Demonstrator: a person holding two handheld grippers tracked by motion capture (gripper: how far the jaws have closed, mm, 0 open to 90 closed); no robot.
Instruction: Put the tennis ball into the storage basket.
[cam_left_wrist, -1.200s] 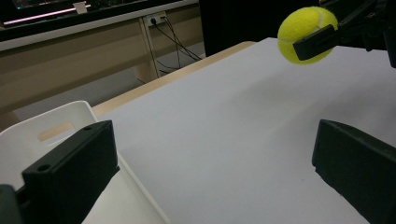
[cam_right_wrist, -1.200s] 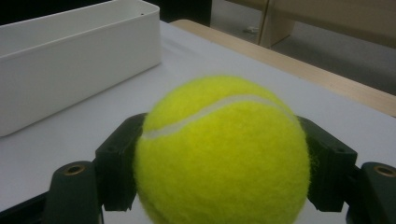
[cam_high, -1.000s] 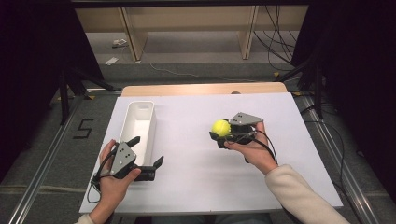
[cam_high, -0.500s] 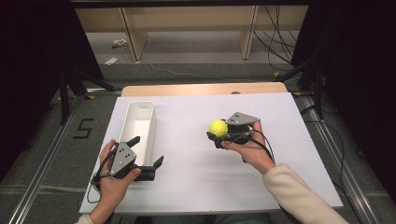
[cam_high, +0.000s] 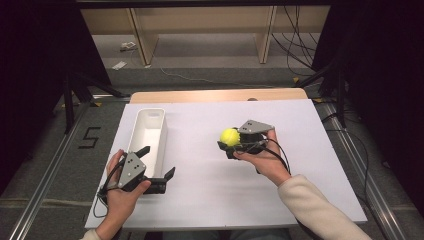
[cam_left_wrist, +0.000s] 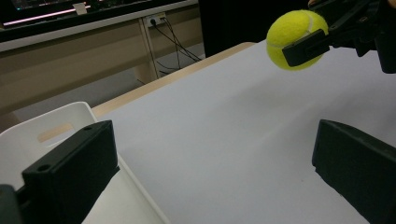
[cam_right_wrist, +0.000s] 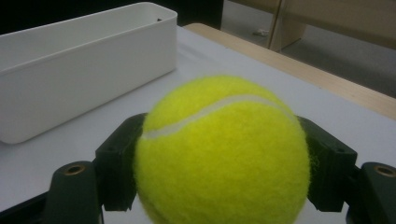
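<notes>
Jaws of your left gripper (cam_high: 159, 176) stand spread wide at the near end of the white bin (cam_high: 150, 131), low over the surface (cam_high: 210, 190) and holding nothing; in the left gripper view one jaw sits over the bin's rim and the other over bare white board. Farther out, your right gripper (cam_high: 231, 145) pinches the tennis ball (cam_high: 230, 136), one jaw on each side of it, and the right gripper view shows the ball seated squarely between them, clear of the surface. Over the last second the ball has drifted a little leftward, toward the bin, while your left hand (cam_high: 120, 192) has stayed put. That suggests the carry to the bin is under way, with the ball roughly mid-surface and the bin well apart from it. Beyond lies the wooden edge (cam_high: 220, 95) and the floor.
</notes>
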